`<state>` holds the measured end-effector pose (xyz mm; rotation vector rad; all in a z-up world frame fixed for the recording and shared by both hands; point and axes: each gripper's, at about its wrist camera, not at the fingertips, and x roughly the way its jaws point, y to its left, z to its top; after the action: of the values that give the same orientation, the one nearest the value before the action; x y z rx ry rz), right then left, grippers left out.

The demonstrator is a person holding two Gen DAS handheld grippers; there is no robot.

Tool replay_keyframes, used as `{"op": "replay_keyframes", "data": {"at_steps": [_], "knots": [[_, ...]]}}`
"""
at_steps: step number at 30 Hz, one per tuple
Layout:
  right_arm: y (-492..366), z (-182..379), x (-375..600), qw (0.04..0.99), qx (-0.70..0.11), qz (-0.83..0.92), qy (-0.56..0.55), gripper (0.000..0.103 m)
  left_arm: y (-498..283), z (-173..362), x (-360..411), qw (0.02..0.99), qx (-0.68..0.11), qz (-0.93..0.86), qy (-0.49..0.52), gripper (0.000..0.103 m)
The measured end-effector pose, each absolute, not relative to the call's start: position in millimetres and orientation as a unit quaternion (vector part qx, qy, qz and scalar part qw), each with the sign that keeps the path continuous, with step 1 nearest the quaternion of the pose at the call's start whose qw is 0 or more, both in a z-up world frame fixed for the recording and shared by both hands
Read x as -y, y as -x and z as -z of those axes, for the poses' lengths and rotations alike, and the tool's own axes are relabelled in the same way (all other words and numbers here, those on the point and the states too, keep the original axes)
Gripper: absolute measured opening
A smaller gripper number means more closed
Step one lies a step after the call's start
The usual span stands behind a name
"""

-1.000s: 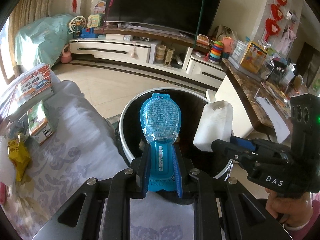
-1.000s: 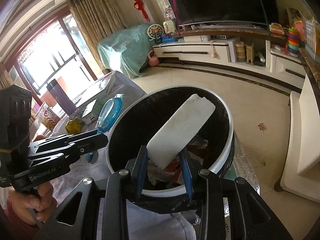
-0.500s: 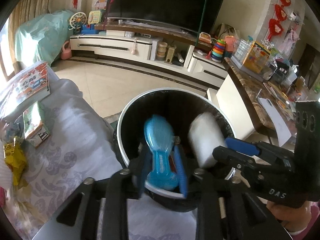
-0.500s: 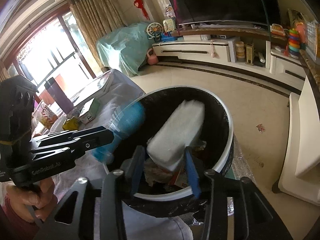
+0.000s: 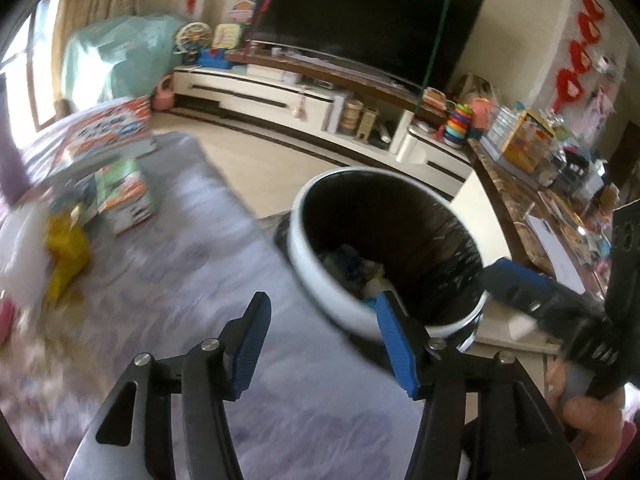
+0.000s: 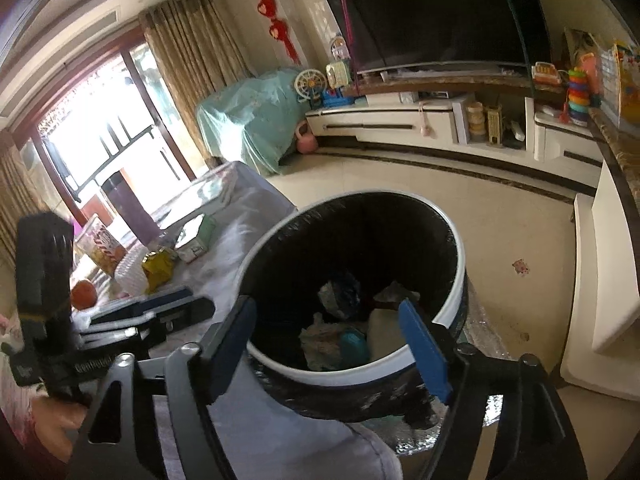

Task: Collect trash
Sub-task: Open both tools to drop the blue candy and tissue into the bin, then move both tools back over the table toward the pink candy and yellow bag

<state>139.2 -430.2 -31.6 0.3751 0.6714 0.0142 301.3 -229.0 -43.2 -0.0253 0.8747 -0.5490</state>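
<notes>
Down inside the round white bin with its black liner [image 6: 452,292] lie the blue plastic blister pack [image 6: 354,346] and pale white block [image 6: 384,330] — clamped above it a second ago. Left gripper [image 5: 320,332] and right gripper [image 6: 328,336] now gape wide, empty — that drop is done, and the left has swung toward the grey-clothed table [image 5: 168,280] beside the bin.

Home living room; big dark TV [image 6: 436,12] stood above a long white media console [image 6: 420,128]; tan curtains [image 6: 192,52] hung beside a sliding glass door [image 6: 92,140]; red hanging decorations [image 5: 576,76] marked the wall; kids' stacking-ring toy [image 5: 460,122] sat on the console; tiled floor [image 6: 500,232].
</notes>
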Motion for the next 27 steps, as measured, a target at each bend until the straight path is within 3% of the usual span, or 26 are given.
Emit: {"op": "replay_keyframes", "data": {"at_steps": [7,27], "knots": [[-134.6,29.0,411.7,0.929,-0.313,-0.018,-0.199,0.086,-270.9,47.5,179.4,0.877,-0.421,0.227,0.046,0.055],[-146.7,48.5,310.1,0.917,-0.339,-0.101,-0.184,0.086,-210.1,42.4,64.4,0.895,-0.415,0.125,0.103,0.055]]}}
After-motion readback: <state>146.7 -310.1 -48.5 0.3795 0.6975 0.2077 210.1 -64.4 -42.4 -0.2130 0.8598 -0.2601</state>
